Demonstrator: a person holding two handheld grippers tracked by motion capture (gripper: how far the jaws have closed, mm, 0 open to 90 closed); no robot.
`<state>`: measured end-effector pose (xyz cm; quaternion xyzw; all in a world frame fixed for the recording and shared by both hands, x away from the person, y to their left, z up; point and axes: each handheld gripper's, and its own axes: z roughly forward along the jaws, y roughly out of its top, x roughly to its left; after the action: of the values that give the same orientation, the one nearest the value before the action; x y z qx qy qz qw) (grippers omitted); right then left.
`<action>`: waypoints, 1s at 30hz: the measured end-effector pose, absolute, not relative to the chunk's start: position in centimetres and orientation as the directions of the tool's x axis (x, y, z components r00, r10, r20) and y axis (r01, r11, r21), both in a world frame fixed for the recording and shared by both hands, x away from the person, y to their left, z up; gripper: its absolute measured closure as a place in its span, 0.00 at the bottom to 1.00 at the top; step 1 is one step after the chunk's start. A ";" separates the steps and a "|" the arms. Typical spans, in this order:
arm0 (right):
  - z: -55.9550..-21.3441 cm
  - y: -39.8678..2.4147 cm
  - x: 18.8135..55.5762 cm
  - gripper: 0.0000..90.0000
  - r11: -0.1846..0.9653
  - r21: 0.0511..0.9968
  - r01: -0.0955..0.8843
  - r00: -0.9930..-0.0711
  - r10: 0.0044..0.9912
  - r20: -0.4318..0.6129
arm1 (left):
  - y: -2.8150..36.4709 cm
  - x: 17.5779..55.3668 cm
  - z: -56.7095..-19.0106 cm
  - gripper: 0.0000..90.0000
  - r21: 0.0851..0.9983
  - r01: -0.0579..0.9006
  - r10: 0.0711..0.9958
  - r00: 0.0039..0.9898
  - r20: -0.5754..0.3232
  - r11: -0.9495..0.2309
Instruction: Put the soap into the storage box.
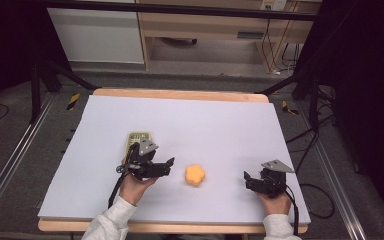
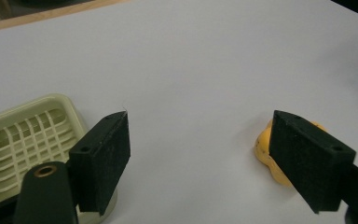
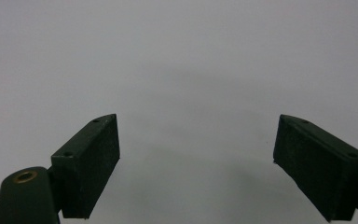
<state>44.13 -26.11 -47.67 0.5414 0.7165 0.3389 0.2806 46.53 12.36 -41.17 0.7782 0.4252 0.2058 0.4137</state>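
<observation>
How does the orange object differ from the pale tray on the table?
The orange object is a solid, lobed lump, while the pale tray is a shallow rectangular dish with a slatted grid floor. The orange object is bright orange; the tray is cream-green. In the high view the orange object lies between the two grippers, whereas the tray lies just behind the left gripper. Both rest on the white table, and neither is held.

We see a small orange lobed piece [image 1: 195, 175] — flower-like in outline — lying flat on the white desk [image 1: 205, 125]. Well to its left sits a pale cream soap dish [image 1: 137, 139] — slatted grid inside, upright, empty.
</observation>
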 end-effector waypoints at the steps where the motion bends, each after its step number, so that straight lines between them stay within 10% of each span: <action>1: -47.7 -26.1 44.1 0.17 0.187 0.789 0.585 -0.256 0.966 -0.039 | 12.2 46.6 -41.3 0.22 0.816 0.494 0.831 0.555 -0.032 -0.299; 30: -47.8 -25.9 44.2 0.15 0.179 0.777 0.604 -0.251 0.968 -0.028 | 8.7 46.1 -42.1 0.21 0.770 0.490 0.770 0.638 0.001 -0.407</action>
<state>44.19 -25.94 -47.82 0.5475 0.7175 0.3327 0.2735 46.14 8.70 -42.08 0.8190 0.3849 0.1817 0.3849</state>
